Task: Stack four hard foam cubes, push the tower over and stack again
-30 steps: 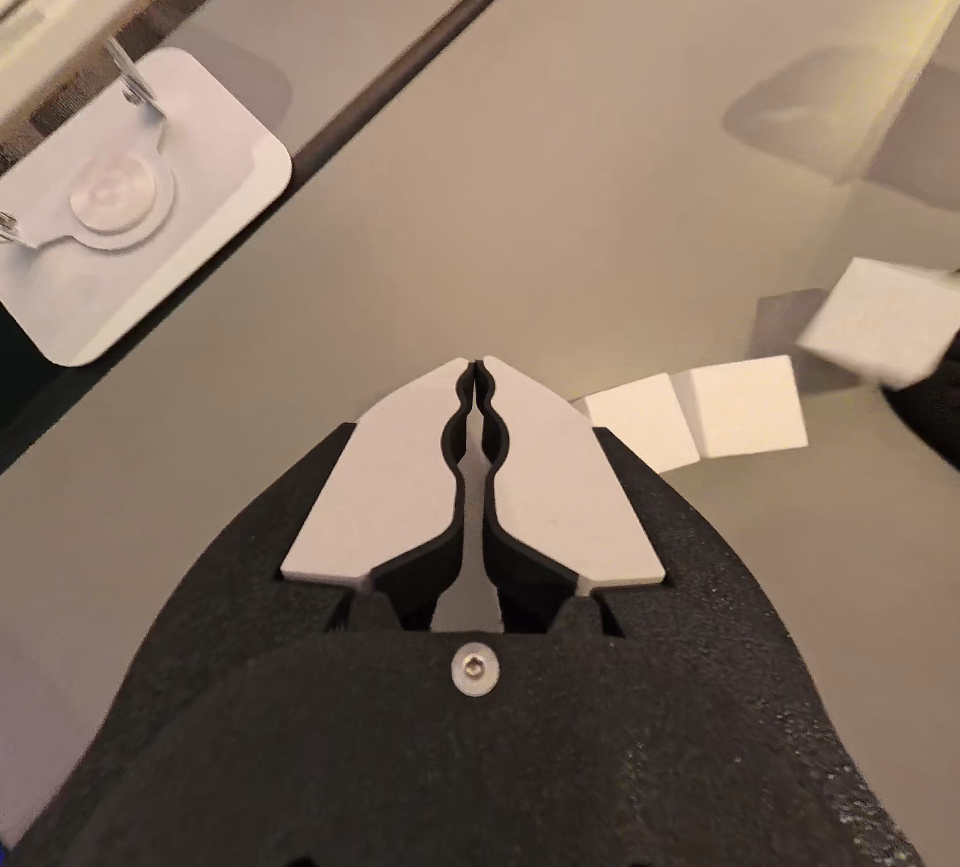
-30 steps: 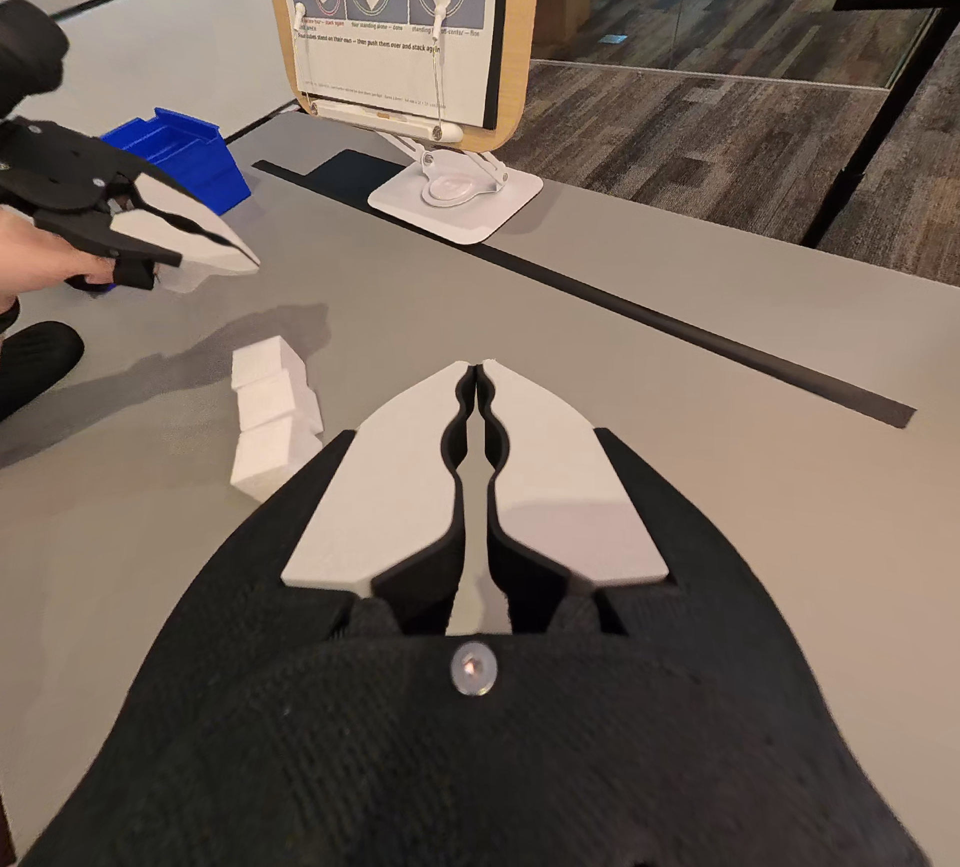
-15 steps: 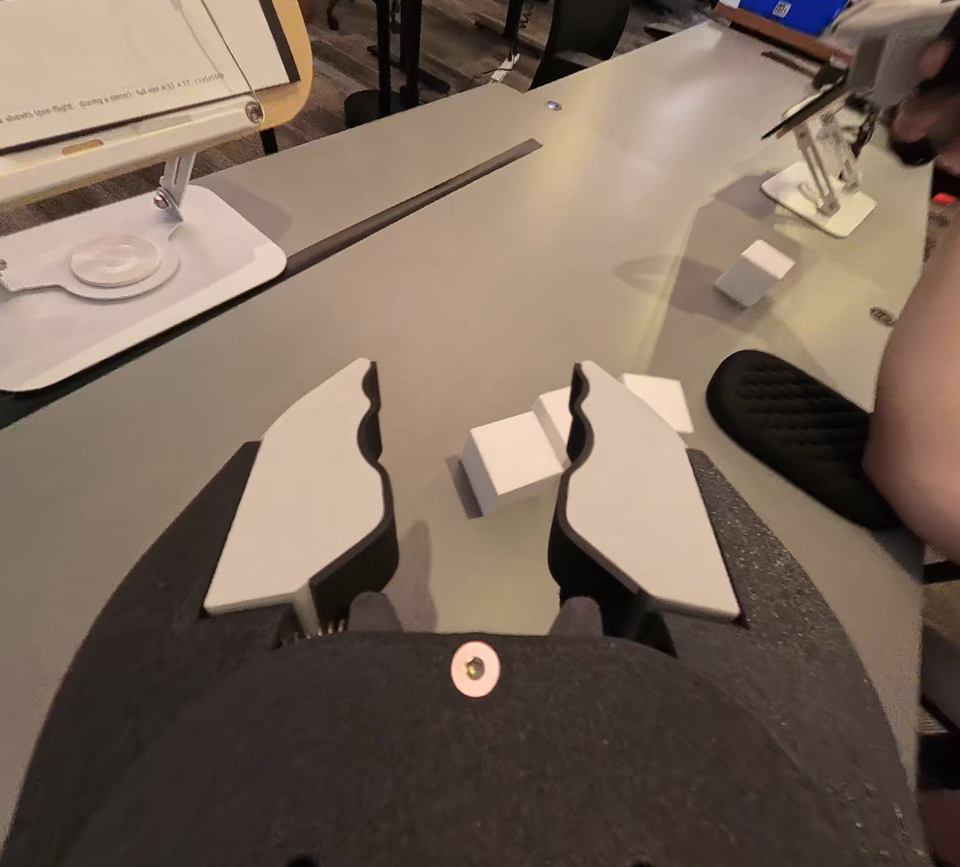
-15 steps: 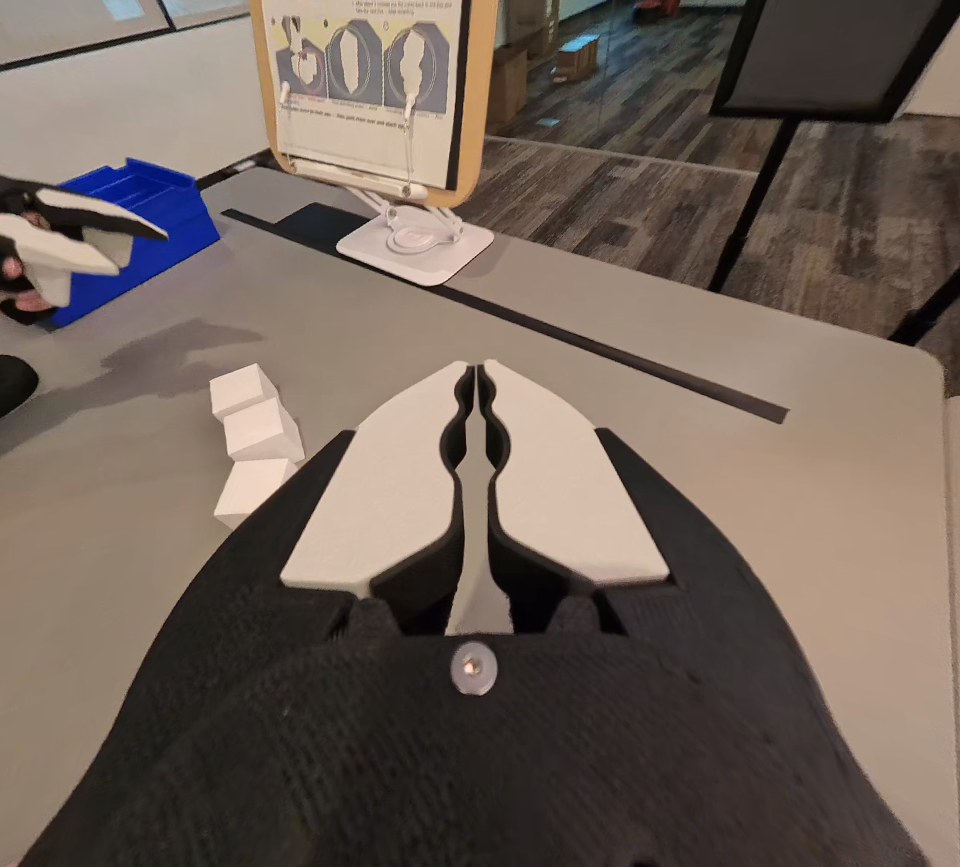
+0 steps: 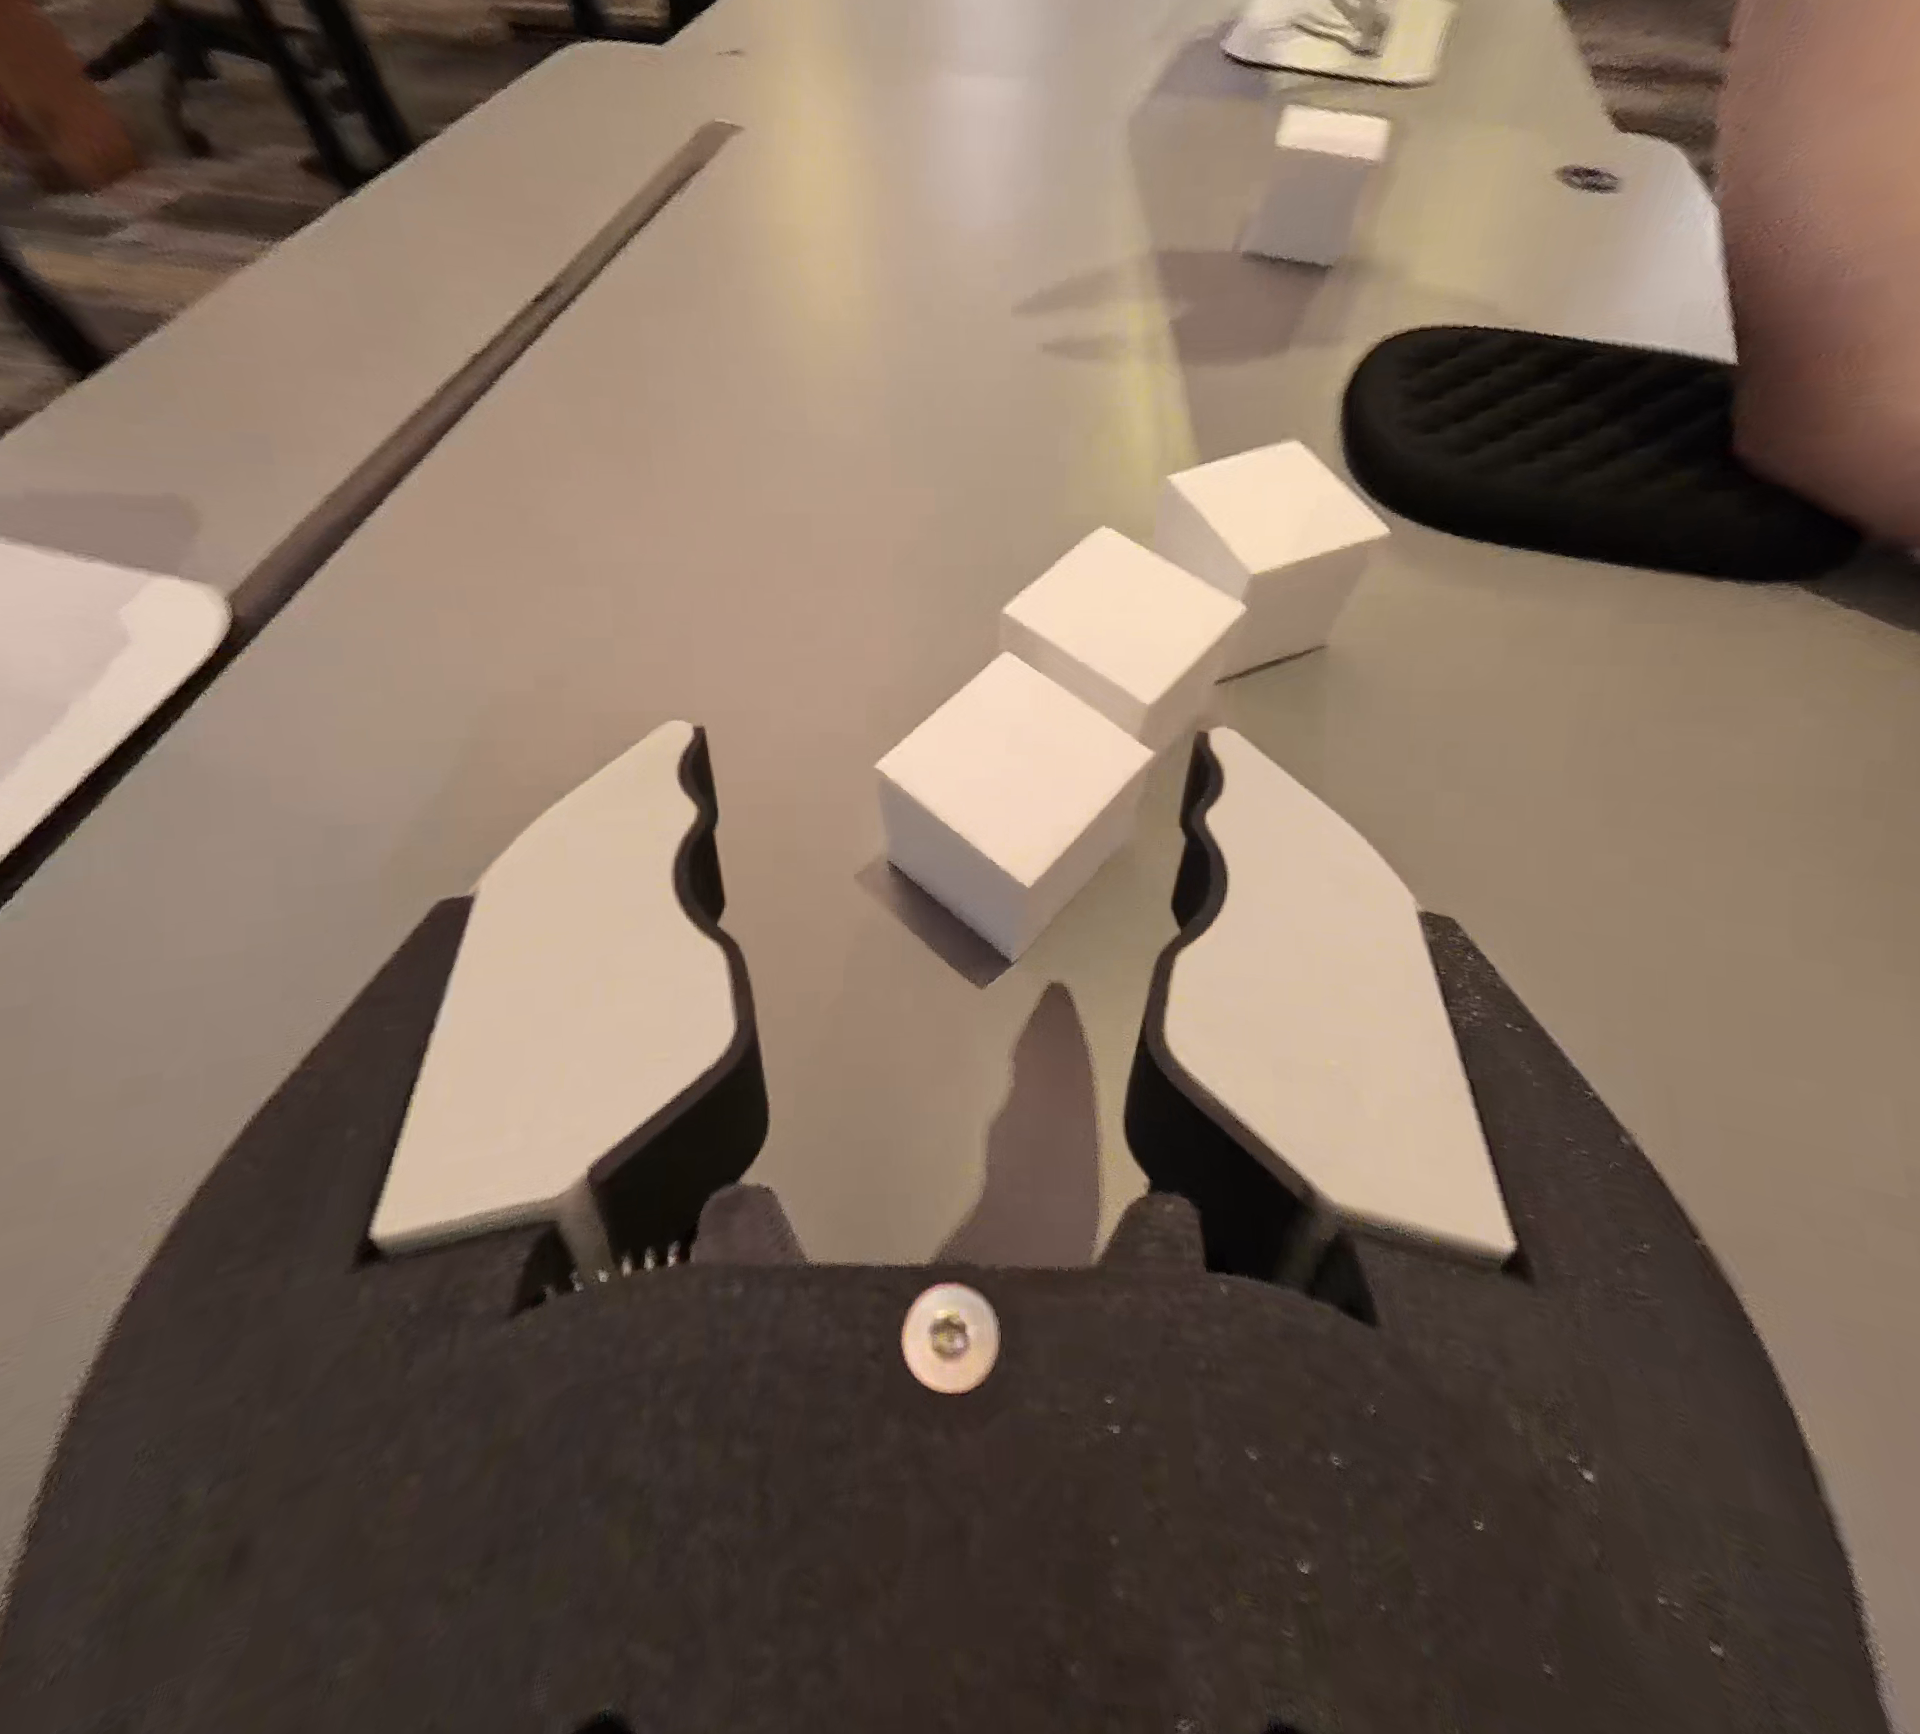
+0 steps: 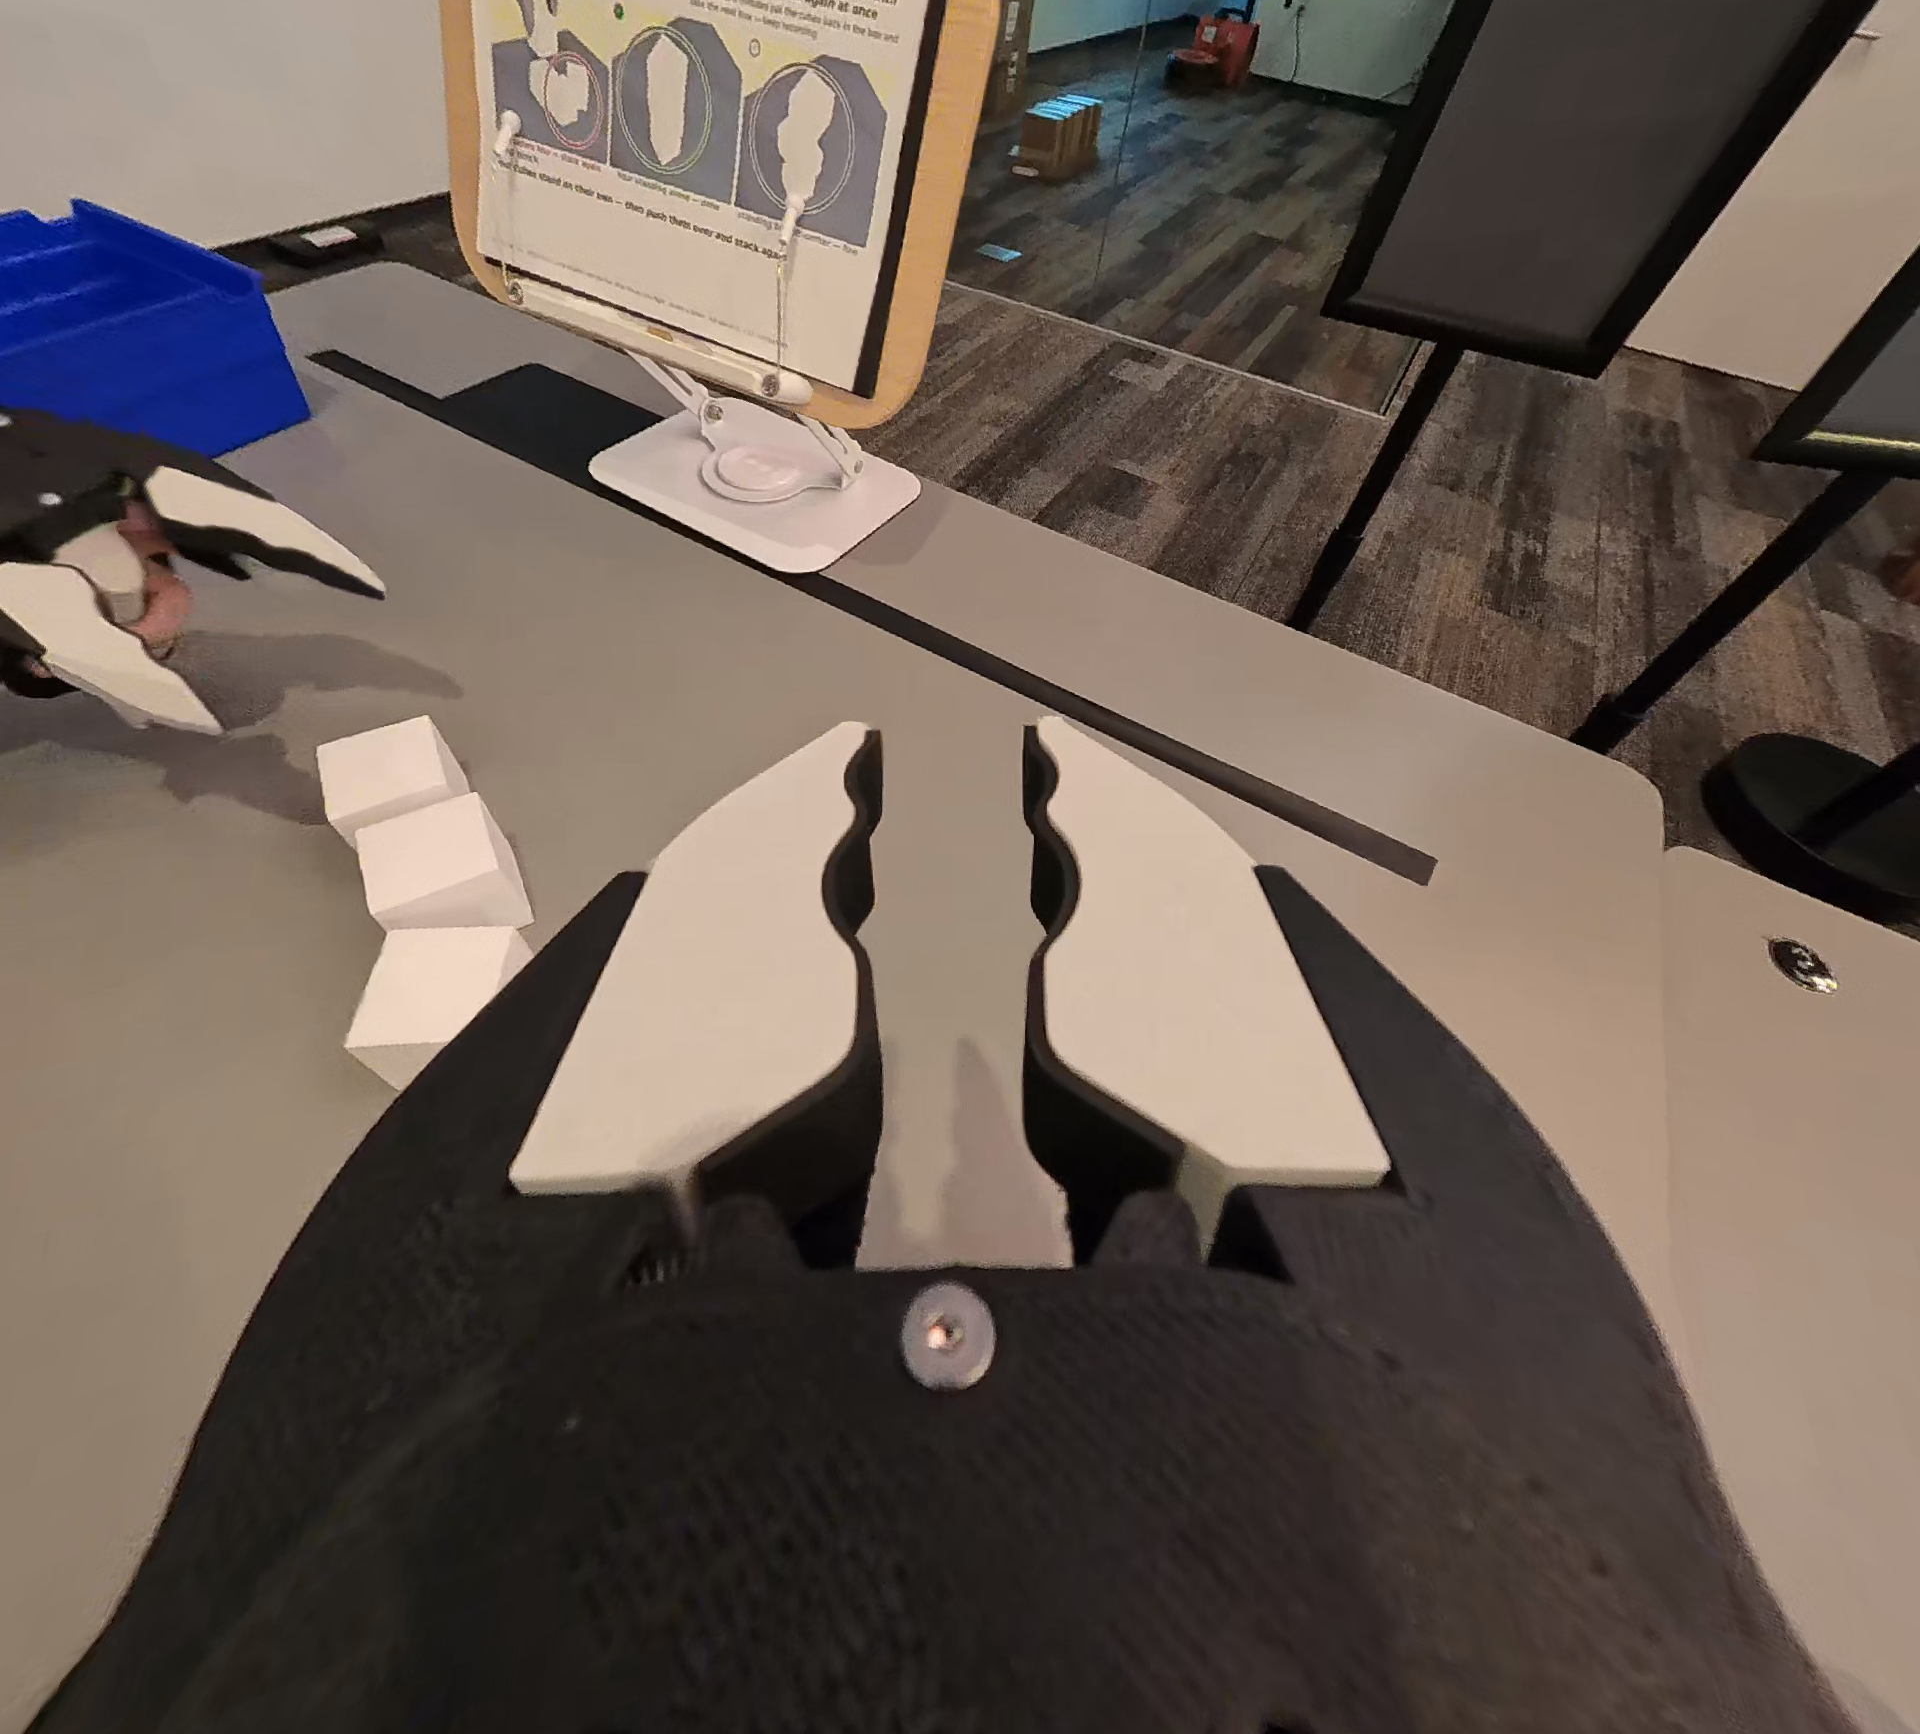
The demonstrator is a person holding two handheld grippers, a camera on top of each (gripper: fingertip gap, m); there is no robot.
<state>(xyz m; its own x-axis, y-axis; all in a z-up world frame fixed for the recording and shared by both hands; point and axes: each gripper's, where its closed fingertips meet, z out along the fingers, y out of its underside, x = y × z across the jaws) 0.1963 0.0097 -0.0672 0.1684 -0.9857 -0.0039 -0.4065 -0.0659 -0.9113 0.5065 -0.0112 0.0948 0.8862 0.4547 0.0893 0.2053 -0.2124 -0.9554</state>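
Left gripper (image 5: 945, 811) low over the grey tabletop (image 5: 644, 541), fingers spread wide apart and empty, and the nearest cube (image 5: 1003, 796) sits just ahead of the gap, a touch toward the right finger. Behind it, the middle cube (image 5: 1122, 624) and the third cube (image 5: 1268, 552) trail away in a ragged row, touching or nearly so, each on the tabletop. That reads as a toppled tower lying flat! Further off, well apart, the fourth cube (image 5: 1314, 183) stands alone near a white stand base (image 5: 1340, 37).

Over on the other side, the right gripper (image 6: 951, 749) hovers with fingers partly apart, holding nothing, the row of cubes off to its left.

So nothing is stacked right now; my call is the rebuild is only starting, with all four cubes left to place.
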